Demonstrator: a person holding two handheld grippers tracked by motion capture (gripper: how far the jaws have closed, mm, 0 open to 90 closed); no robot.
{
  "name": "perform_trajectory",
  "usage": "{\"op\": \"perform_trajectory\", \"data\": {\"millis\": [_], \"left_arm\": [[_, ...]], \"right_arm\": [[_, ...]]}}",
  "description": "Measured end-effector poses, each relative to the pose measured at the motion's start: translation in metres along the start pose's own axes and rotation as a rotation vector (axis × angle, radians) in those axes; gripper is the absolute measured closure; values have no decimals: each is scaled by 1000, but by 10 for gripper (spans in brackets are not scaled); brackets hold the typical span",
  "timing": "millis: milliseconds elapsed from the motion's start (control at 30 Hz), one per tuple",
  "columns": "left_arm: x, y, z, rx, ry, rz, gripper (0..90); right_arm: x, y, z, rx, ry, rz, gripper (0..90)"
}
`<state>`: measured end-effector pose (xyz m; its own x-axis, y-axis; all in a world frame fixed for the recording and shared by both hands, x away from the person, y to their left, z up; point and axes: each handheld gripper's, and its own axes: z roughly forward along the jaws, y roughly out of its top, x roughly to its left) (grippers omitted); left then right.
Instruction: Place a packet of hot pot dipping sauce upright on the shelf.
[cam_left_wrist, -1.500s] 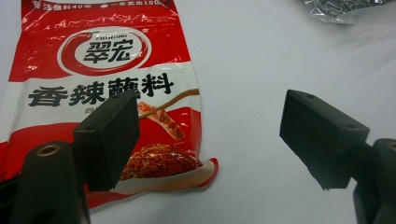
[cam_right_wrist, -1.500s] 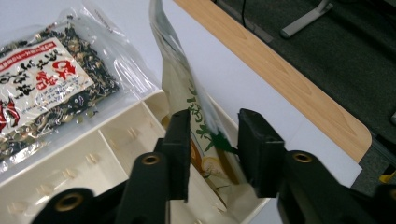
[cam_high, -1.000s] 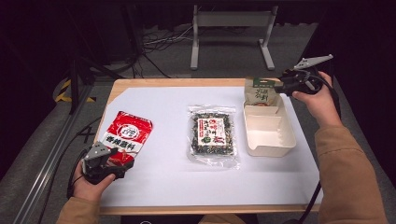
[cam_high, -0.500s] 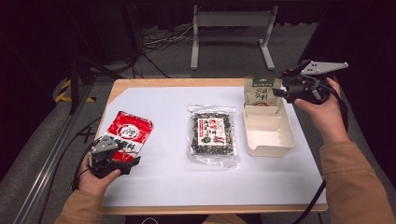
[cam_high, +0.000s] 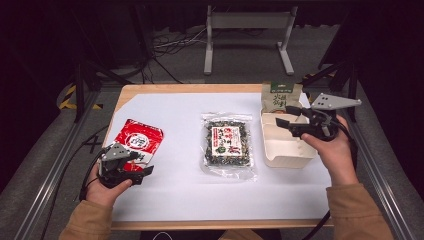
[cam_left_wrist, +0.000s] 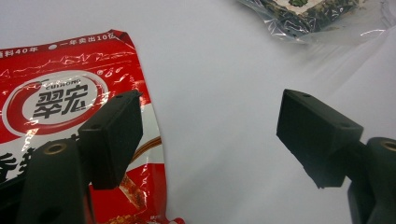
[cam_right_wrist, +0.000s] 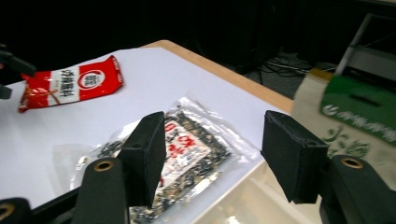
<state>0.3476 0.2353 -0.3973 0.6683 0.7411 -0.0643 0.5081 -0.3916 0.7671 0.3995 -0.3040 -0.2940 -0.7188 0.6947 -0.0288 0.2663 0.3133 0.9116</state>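
- Left gripper (cam_high: 142, 167) fingers (cam_left_wrist: 114, 135) stand spread — nothing between them, though they have just been closing a little; one hangs over the red snack packet's (cam_high: 136, 141) lower corner.
- Right gripper (cam_high: 284, 117) is spread too, empty, over the white box (cam_high: 287, 155) beside the green pouch (cam_high: 278, 96).
- The red packet lies flat at the white table's (cam_high: 185, 190) left.
- It looks light, crinkly and slick — I'd pinch its sealed edge, not the puffed middle.
- The clear seaweed bag (cam_high: 227, 145) lies mid-table, apart.
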Motion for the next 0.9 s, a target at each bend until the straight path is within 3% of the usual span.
{"op": "perform_trajectory", "data": {"millis": [133,167,400,467,633,733,900], "left_arm": [[0,1,-1,-7,7,7,235],[0,2,-1,-11,13,25,241],[1,6,-6,-44,-2,56,318],[2,9,-8,-44,-13,45,311],[2,12,-9,-82,-7,78,296],[2,18,-9,-61,-10,61,262],[8,24,-9,-67,-30,77,248]], "right_arm": [[12,-11,7,15,24,-6,393],[14,-13,8,16,31,-3,388],[27,-24,15,-1,58,13,380],[33,-27,20,25,66,1,381],[46,-36,28,54,87,7,368],[53,-44,35,74,107,1,375],[58,-48,38,80,114,-6,377]]}}
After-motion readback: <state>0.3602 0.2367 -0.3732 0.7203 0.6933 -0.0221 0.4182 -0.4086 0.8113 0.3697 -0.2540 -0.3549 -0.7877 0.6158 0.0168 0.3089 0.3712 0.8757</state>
